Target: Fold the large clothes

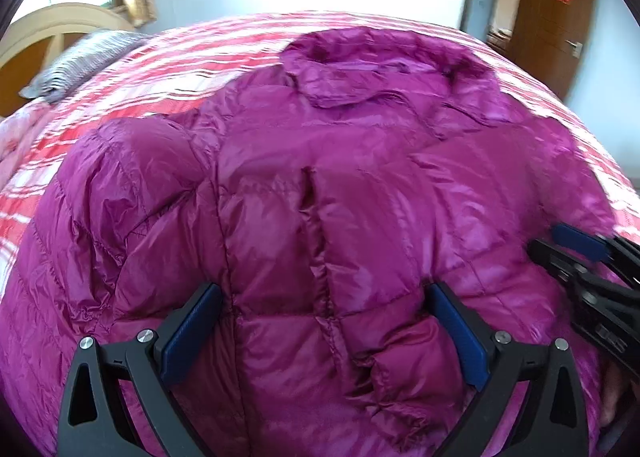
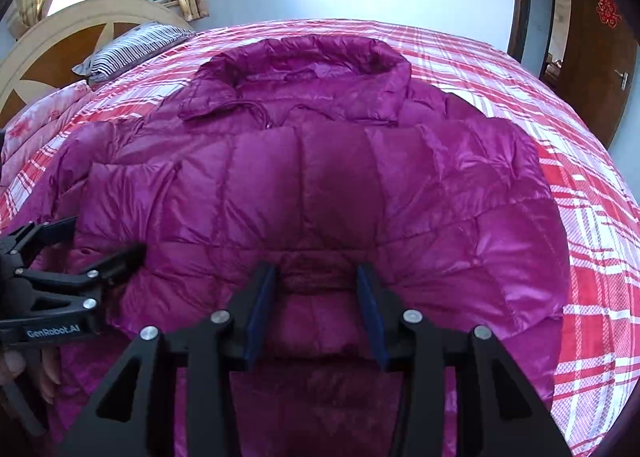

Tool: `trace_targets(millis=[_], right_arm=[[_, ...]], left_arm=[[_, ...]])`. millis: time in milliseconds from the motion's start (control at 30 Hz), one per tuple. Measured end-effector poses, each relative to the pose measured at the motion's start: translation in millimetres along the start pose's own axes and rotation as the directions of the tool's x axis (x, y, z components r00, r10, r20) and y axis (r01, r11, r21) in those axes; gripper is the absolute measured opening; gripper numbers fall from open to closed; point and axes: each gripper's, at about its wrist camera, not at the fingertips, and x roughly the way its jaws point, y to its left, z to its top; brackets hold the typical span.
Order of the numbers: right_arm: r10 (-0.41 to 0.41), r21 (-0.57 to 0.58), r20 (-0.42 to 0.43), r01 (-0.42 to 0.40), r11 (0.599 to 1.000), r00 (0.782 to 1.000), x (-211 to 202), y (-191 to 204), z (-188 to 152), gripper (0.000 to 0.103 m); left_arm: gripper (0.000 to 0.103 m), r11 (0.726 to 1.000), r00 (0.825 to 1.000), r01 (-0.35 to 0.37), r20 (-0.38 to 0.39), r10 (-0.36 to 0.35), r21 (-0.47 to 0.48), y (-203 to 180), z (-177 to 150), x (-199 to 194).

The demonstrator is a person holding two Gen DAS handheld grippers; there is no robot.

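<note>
A magenta puffer jacket (image 1: 360,177) (image 2: 320,185) lies spread on the bed, its collar (image 2: 304,57) at the far end. My left gripper (image 1: 322,289) stands wide open over the lower front by the zip seam, pads apart from the fabric. In the right wrist view the left gripper (image 2: 100,239) shows at the left edge, open. My right gripper (image 2: 316,273) has its blue pads closed on a bunched fold of the jacket's sleeve, and creases radiate from the grip. The right gripper (image 1: 560,247) enters the left wrist view from the right, blurred.
The bed carries a red and white plaid sheet (image 2: 580,217). A striped pillow (image 2: 136,41) and a wooden headboard (image 2: 60,41) sit at the far left, with a folded pink quilt (image 2: 40,117) beside them. A brown door (image 2: 600,57) stands at the far right.
</note>
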Motion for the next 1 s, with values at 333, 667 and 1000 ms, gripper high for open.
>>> trace_targets(millis=[333,667,1000], right_arm=[[-0.009,-0.009,0.012,0.009,1.000,1.000,-2.1,2.1,-3.4,0.047],[-0.013,-0.012,0.021,0.013,1.000,1.000,-3.0,3.0,-4.2,0.047],[-0.035,-0.015,0.029,0.035,0.999,0.999,-4.7,2.2,-5.4,0.052]], left_arm=[[0.102,0.960,0.944,-0.280,0.173,0.279,-0.018,123.9,-48.9,-125.7],[0.102,0.889,0.935,-0.328,0.022,0.353,-0.321,251.2,-124.8,-139.3],[0.020,0.884,0.944,-0.286,0.049,0.326,-0.370,251.0,-120.3,-136.9]])
